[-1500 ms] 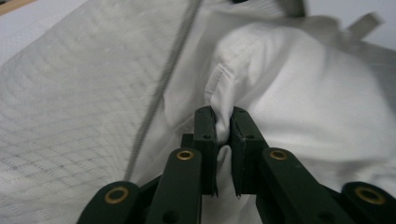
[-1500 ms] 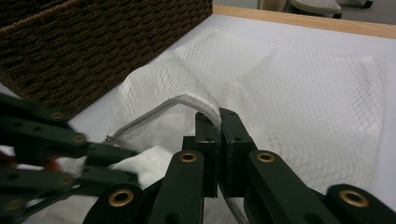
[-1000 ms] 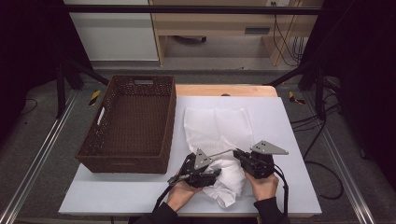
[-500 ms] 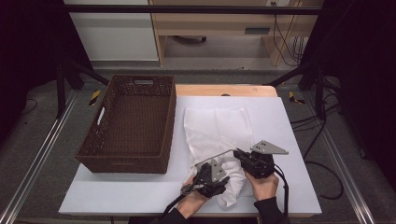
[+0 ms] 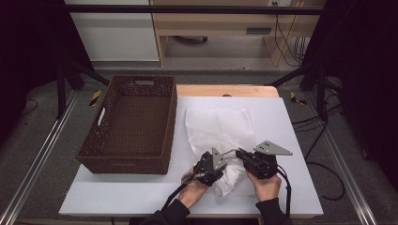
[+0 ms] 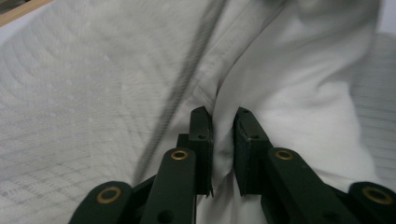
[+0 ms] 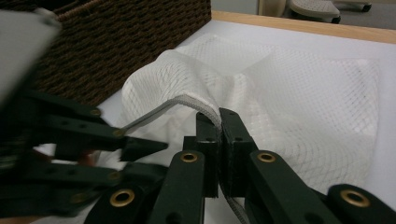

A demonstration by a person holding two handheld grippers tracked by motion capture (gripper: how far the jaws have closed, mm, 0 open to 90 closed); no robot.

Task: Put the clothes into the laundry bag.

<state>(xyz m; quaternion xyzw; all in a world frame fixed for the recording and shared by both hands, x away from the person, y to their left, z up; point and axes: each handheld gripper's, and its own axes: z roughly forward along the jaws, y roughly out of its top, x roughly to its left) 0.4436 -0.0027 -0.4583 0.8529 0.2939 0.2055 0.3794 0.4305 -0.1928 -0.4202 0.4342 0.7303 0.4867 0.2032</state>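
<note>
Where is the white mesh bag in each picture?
High view: the white mesh bag lies mid-table, right of the brown basket.
Left gripper view: the bag spreads upper left, with white cloth between the jaws.
Right gripper view: the bag spreads across the middle, its edge strip pinched.
Shared landmark: the basket, upper left there.

Basket [image 5: 130, 125] at centre left of the frame on the counter [image 5: 291, 140], mesh bag [image 5: 220, 129] just right of it, left claw [image 5: 224, 159] and right claw [image 5: 238, 152] at the bag's lower end, close together, lower centre.
</note>
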